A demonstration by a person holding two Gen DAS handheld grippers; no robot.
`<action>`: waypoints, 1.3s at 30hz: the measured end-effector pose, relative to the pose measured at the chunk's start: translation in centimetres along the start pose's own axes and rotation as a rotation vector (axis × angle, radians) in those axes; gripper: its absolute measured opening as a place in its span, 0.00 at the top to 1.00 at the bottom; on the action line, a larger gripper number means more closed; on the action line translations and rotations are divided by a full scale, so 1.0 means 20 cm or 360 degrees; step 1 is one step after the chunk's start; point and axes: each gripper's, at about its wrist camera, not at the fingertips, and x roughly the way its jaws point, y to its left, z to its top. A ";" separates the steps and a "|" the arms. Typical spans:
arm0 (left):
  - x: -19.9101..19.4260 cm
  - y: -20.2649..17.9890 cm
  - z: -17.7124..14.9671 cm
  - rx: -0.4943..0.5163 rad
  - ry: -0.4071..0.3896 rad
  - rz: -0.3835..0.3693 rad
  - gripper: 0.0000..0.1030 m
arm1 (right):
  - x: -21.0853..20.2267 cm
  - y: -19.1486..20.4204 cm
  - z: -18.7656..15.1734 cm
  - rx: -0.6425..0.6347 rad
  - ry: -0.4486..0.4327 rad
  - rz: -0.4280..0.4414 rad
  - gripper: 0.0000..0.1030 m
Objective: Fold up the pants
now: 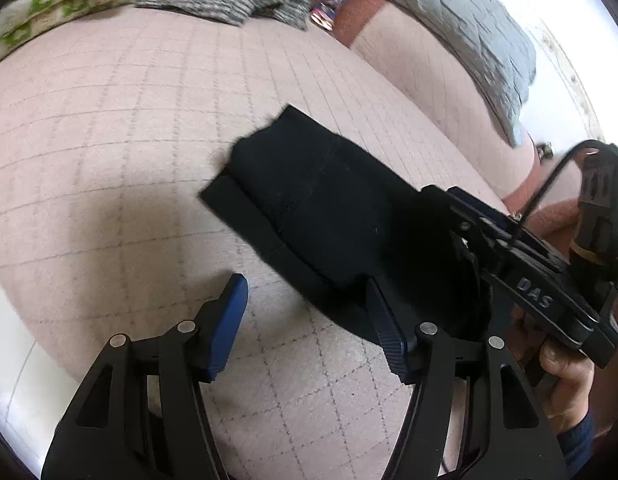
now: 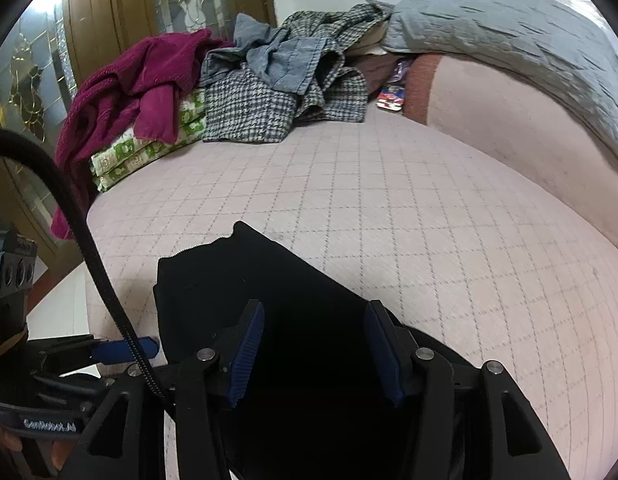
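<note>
The black pants (image 1: 325, 216) lie folded in a compact bundle on the pink quilted bed (image 1: 109, 160). My left gripper (image 1: 305, 292) is open, its right pad at the near edge of the pants, its left pad over bare bed. My right gripper (image 2: 315, 320) is open just above the pants (image 2: 269, 280), a pad on each side, nothing held. The right gripper's body also shows in the left wrist view at the right (image 1: 541, 276), over the far end of the pants.
A pile of clothes sits at the far end of the bed: a maroon towel (image 2: 141, 80), checked grey garments (image 2: 269, 104), a green-patterned folded cloth (image 2: 149, 148). A grey pillow (image 2: 509, 40) lies far right. The bed's left edge drops to a white floor (image 2: 61, 308).
</note>
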 end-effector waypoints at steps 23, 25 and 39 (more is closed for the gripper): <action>0.09 0.09 0.10 -0.0124 -0.0070 -0.0026 0.33 | 0.59 0.13 0.25 -0.0175 0.0345 0.0367 0.42; 0.10 0.09 0.11 -0.0132 -0.0100 -0.0042 0.33 | 0.59 0.16 0.24 -0.0208 0.0330 0.0353 0.58; 0.06 0.06 0.13 -0.0033 -0.0184 -0.0026 0.75 | 0.35 0.18 0.29 -0.0217 0.0119 0.0294 0.87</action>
